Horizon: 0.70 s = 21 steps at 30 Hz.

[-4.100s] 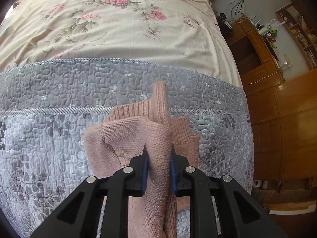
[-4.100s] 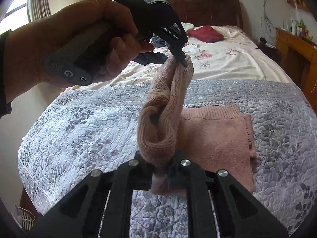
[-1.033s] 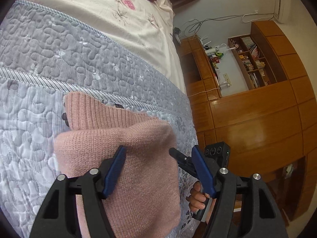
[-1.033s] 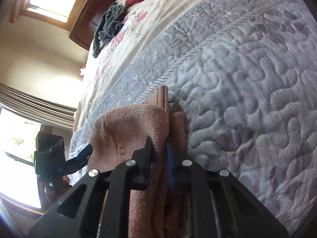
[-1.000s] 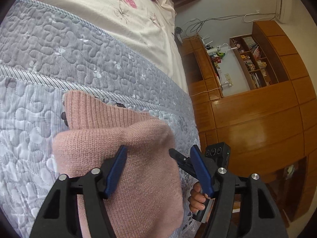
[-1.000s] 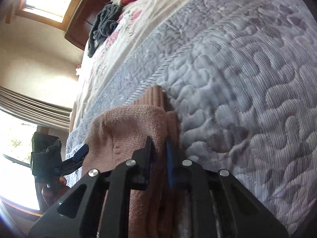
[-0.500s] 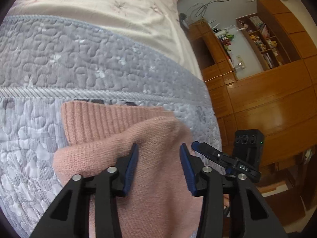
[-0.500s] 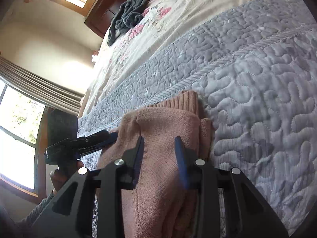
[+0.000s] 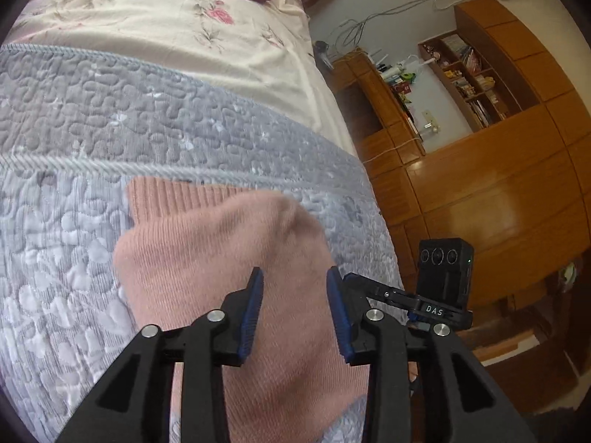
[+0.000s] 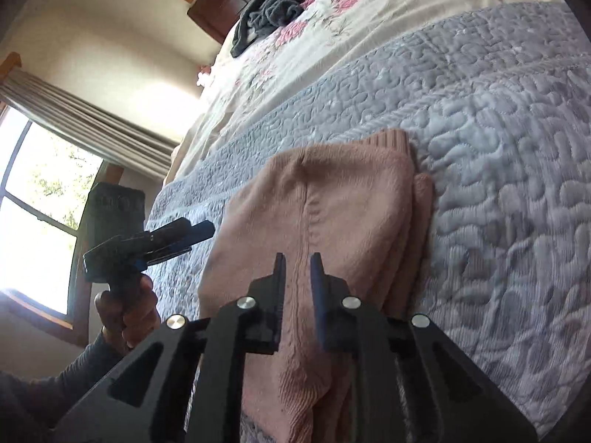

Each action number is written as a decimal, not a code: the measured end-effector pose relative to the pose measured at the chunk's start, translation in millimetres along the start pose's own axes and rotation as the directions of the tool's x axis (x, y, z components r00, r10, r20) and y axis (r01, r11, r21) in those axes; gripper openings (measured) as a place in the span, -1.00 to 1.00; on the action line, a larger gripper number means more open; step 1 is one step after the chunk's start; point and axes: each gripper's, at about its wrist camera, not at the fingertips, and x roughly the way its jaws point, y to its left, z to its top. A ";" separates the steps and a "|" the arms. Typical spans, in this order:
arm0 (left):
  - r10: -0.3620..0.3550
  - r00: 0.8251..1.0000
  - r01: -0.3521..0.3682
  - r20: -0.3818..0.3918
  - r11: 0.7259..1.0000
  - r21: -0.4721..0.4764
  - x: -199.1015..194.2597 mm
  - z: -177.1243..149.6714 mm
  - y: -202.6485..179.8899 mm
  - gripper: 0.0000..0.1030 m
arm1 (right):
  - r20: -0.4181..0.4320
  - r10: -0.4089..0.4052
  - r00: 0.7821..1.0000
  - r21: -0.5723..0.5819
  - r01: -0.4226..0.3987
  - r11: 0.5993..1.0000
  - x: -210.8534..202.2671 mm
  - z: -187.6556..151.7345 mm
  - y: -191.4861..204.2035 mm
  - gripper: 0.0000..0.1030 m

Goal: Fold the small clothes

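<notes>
From the left wrist, the left gripper [image 9: 295, 310] hovers with jaws parted and empty above the folded pink knitted sweater [image 9: 221, 251], which lies on the grey quilted bedspread [image 9: 110, 118] near the bed's foot edge.

From the right wrist, the right gripper [image 10: 297, 277] likewise has its jaws apart, holding nothing. The knit looks soft, light and floppy; pinching it at a folded edge or corner seems best.

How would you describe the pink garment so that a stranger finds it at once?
On the bed, look at the grey quilt across its near end. The folded pink sweater lies there, in front of both open grippers. It is the only knitted piece there, far from the dark grey clothes.
</notes>
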 end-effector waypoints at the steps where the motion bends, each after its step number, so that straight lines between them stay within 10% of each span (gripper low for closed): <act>1: 0.020 1.000 -0.020 -0.014 1.000 -0.018 8.7 -4.2 8.0 -0.51 | -0.020 -0.027 0.999 -0.003 0.027 1.000 7.8 -3.9 -3.7 -0.85; 3: 0.047 0.999 -0.048 -0.021 0.998 -0.045 20.0 -3.0 21.2 -0.94 | -0.027 -0.056 0.998 0.014 0.057 0.998 17.7 -5.9 -21.4 -1.00; 13: 0.022 0.999 -0.019 -0.049 0.998 0.064 -12.4 -35.2 -14.7 -0.75 | -0.010 0.035 0.999 0.012 -0.034 0.999 -14.1 -17.8 12.6 -0.83; 21: 0.066 0.996 -0.066 -0.051 0.998 -0.001 1.9 -46.8 -6.8 -0.84 | -0.026 -0.106 0.994 0.059 0.108 0.992 -0.8 -31.9 -10.9 -1.00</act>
